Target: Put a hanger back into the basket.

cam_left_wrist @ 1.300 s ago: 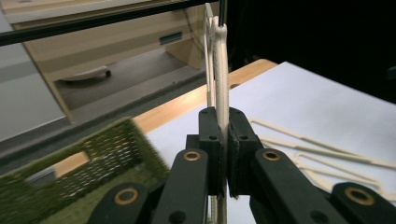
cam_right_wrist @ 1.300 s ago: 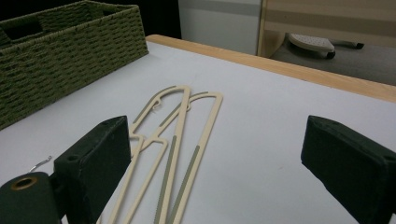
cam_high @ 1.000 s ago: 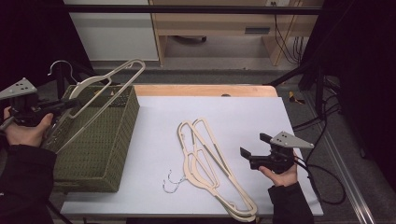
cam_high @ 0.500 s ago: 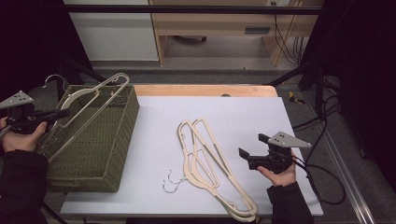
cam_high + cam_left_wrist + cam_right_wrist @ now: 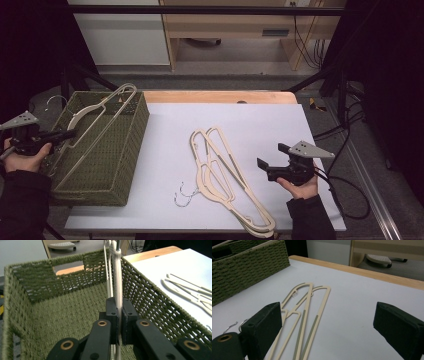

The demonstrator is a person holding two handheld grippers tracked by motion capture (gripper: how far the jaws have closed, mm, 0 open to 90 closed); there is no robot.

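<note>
Woven green fibre makes the basket (image 5: pixel 107 165) at the left edge of the white table (image 5: pixel 260 125), and a cream plastic hanger (image 5: pixel 95 120) lies slanted across its open top, one end resting over the far rim. The left gripper (image 5: pixel 60 136) has its jaws pressed together on the hanger's bar, which the left gripper view shows clearly, with the bar (image 5: pixel 117 292) running up between the two black pads above the basket floor. The right gripper (image 5: pixel 272 162) hovers over the table with its jaws wide apart and nothing between them, just beside the two other hangers (image 5: pixel 222 180) that lie flat and partly overlapped, their wire hooks (image 5: pixel 184 195) toward the near edge. The risk, as I judge it, is that the held hanger is longer than the basket is wide, so if it is let go now it may stay bridged on the rims or tip out to the floor; its metal hook, probably the thin curve beyond the basket's left rim, could also catch in the weave. No brand, label or writing can be read anywhere.
</note>
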